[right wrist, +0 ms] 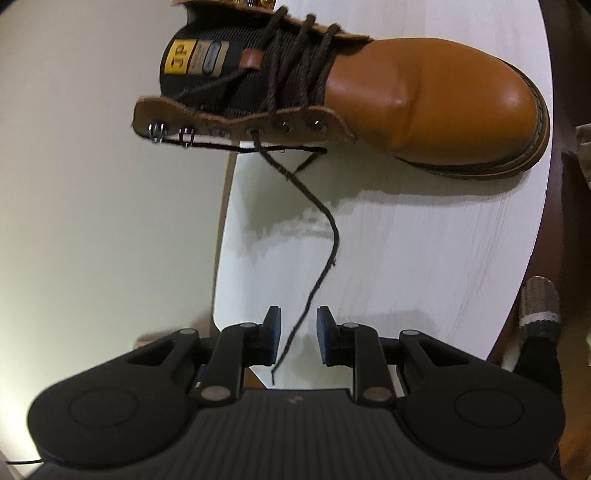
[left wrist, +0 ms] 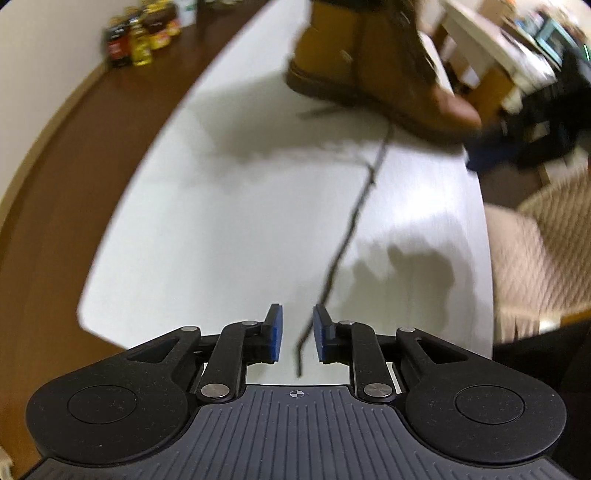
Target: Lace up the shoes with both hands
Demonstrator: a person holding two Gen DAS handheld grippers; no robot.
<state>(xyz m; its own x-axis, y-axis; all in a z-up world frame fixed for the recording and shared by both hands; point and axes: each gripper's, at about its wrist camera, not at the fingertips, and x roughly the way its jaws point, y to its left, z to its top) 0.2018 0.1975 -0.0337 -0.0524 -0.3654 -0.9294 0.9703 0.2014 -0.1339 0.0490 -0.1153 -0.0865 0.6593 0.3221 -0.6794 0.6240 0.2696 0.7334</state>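
Both my grippers part-open w/ nothing gripped — left gripper [left wrist: 297, 334] and right gripper [right wrist: 298, 335] each straddle a loose lace [right wrist: 325, 236] trailing off the boot [right wrist: 406, 110] on the table [right wrist: 424, 258] — if I close off-center the thin lace slips out.

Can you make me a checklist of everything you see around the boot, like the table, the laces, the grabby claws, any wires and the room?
Surface: white table, bare around the boot.
Job's things: tan boot standing on the table, lower eyelets laced, upper hooks empty; one dark lace end trails toward the right gripper, another lace end toward the left.
Clutter: nothing seen on the table.
Grippers: left gripper and right gripper both open, each with a lace end lying loose between its pads, not pinched.
Cables: nothing clear; thin dark line at the right view's bottom corner.
Surroundings: bottles on the brown floor, blurred furniture.
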